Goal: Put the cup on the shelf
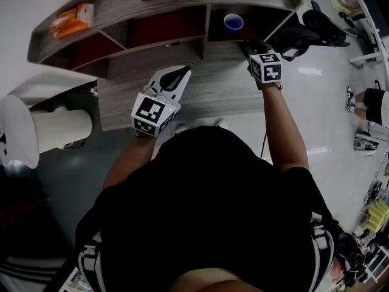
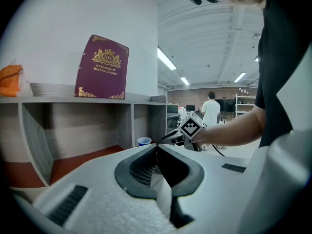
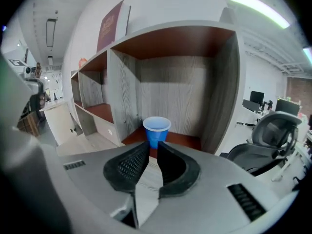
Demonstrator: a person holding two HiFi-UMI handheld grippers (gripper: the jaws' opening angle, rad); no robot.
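Blue cup [image 3: 156, 129] is standing inside the shelf [image 3: 222, 91] compartment. Right gripper [image 3: 153, 144] fingers are sitting nearly closed, empty. Left gripper [image 2: 157, 146] fingers are touching, empty.

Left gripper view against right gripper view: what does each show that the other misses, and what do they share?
Only the left gripper view: the right gripper seen from the side, pointing toward the shelf, and a distant person in white. Only the right gripper view: a black office chair beside the shelf, and that gripper's own jaws, narrowly apart and gripping nothing. Both: the blue cup standing upright in a red-floored compartment, and the purple book on top.
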